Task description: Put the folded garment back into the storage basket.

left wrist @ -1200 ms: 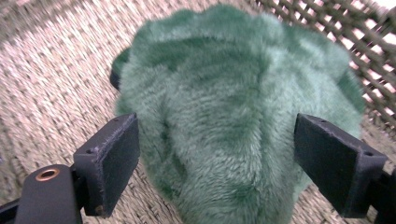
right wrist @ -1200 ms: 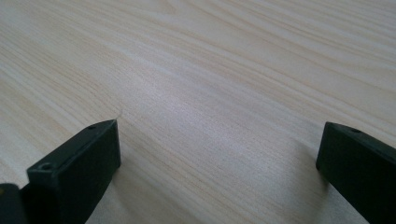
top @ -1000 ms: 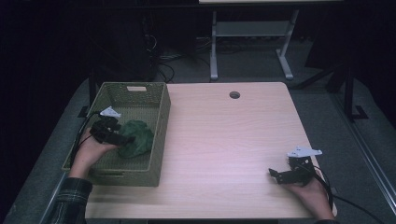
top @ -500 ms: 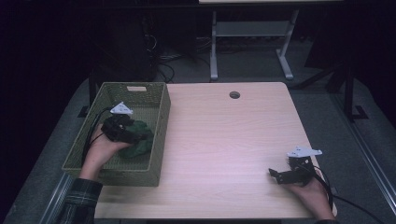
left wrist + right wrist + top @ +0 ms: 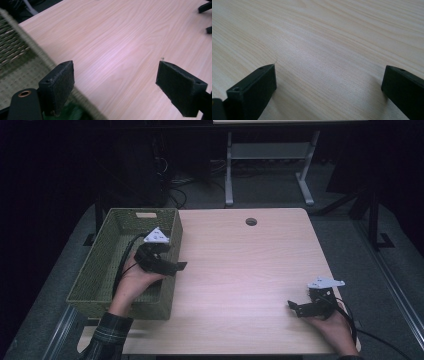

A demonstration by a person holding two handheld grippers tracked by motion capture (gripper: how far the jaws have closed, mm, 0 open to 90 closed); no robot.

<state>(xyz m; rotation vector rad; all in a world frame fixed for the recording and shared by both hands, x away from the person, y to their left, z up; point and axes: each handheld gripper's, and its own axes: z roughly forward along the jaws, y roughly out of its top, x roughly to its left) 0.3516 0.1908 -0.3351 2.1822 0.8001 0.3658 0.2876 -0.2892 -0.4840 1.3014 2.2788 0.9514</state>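
- We hold the left gripper (image 5: pixel 172 266) over the near right wall of the olive-green woven rectangular basket (image 5: pixel 102 255), jaws spread wide and holding nothing.
- In the left gripper view, a scrap of dark green crumpled cloth (image 5: pixel 72 112) peeks just below the left jaw, at the basket's rim; this is the thing in hand, lying inside the basket.
- To do the step well, we judge that the open jaws should drop back over the cloth's bulk and close on a thick fold (not on the woven wall).
- The right gripper (image 5: pixel 299 308) rests near the right front corner of the pale wood-grain tabletop (image 5: pixel 240 270), jaws apart and empty.
- The high view places both grippers and the basket; the left gripper view reveals the cloth.
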